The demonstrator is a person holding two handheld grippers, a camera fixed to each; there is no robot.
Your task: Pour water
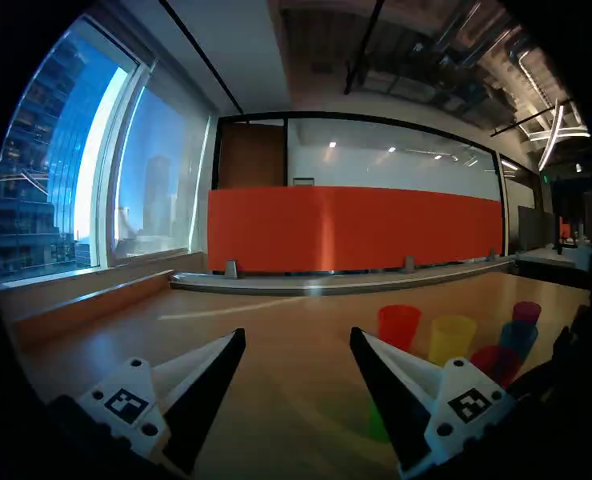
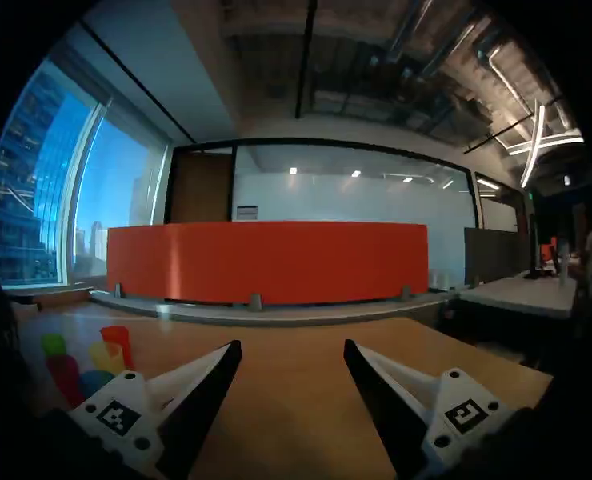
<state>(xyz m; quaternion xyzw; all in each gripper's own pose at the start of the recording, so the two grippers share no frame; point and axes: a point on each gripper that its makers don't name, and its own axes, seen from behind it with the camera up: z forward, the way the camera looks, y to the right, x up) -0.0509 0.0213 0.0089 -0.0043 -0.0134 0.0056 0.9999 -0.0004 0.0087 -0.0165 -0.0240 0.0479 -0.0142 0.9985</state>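
Observation:
Several translucent plastic cups stand grouped on the wooden table. In the left gripper view, an orange-red cup (image 1: 398, 325), a yellow cup (image 1: 451, 337), a red cup (image 1: 496, 362), a blue cup (image 1: 519, 336) and a purple cup (image 1: 526, 311) sit ahead to the right. My left gripper (image 1: 298, 346) is open over the bare table, left of the cups, holding nothing. In the right gripper view, the cups lie far left: green (image 2: 54, 345), orange-red (image 2: 118, 340), yellow (image 2: 106, 357), red (image 2: 64, 374), blue (image 2: 94, 382). My right gripper (image 2: 293, 355) is open with nothing between its fingers.
The wooden table (image 1: 296, 320) stretches ahead to an orange partition (image 1: 352, 228) at its far edge. Tall windows (image 1: 64, 192) run along the left. A second desk (image 2: 528, 292) stands to the right, past the table's right edge.

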